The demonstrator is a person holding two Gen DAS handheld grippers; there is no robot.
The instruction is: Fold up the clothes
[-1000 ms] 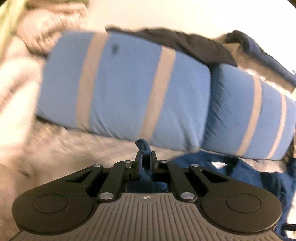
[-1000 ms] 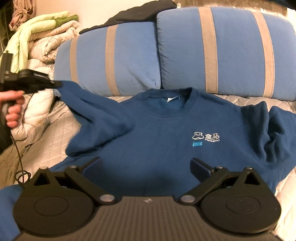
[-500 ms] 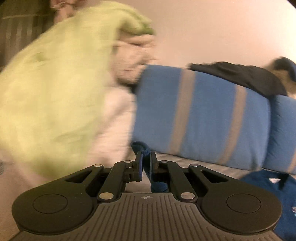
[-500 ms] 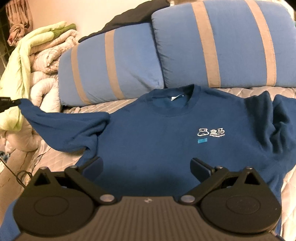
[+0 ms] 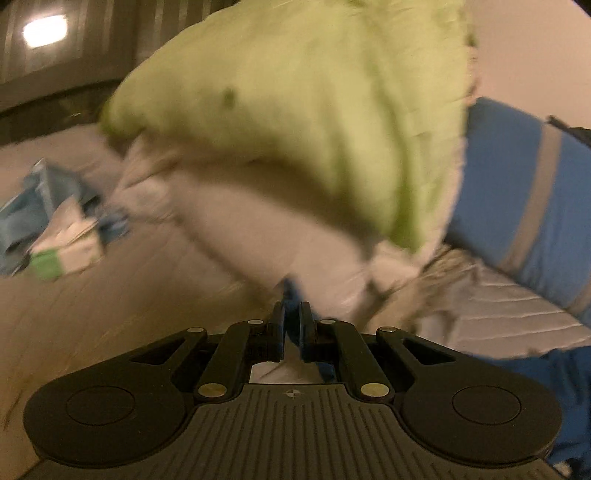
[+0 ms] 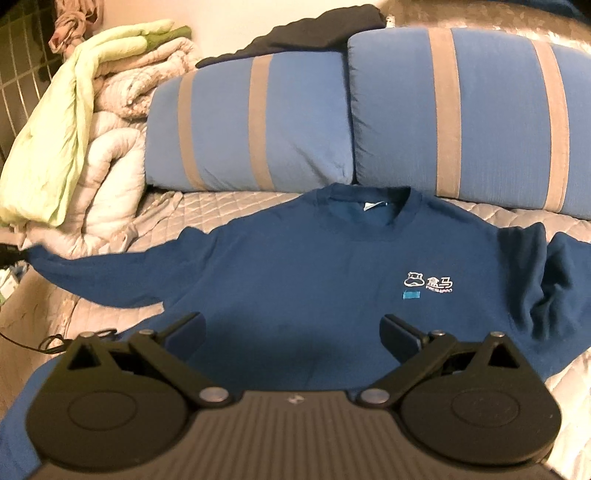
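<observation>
A: What does the sweater [image 6: 295, 280] look like?

B: Dark blue, crew neck, lying front side up on the quilted bed [image 6: 229, 210]. There is a small white logo with a light blue patch under it on the chest. The collar points toward the two blue pillows [image 6: 369, 118] with tan stripes.

A: And the sleeves?

B: One sleeve [image 6: 103, 273] is stretched straight out toward the left edge of the right wrist view, taut, its cuff at the black tip of the left gripper [image 5: 291, 317]. The other sleeve [image 6: 546, 280] is bunched and folded over on itself on the right side.

A: So the left gripper is holding the cuff?

B: Yes. Its jaws are clenched on a bit of blue cloth, which sticks up between them. Ahead of it is a blurred pile of bedding [image 5: 295, 129], pale green over white.

A: The right gripper [image 6: 293, 332]?

B: Its jaws are released, spread wide above the lower part of the sweater, with nothing between them.

A: Anything else around?

B: A dark garment [image 6: 314, 33] lies on top of the pillows, and a thin black cable [image 6: 48, 341] lies at the bed's left edge.
</observation>
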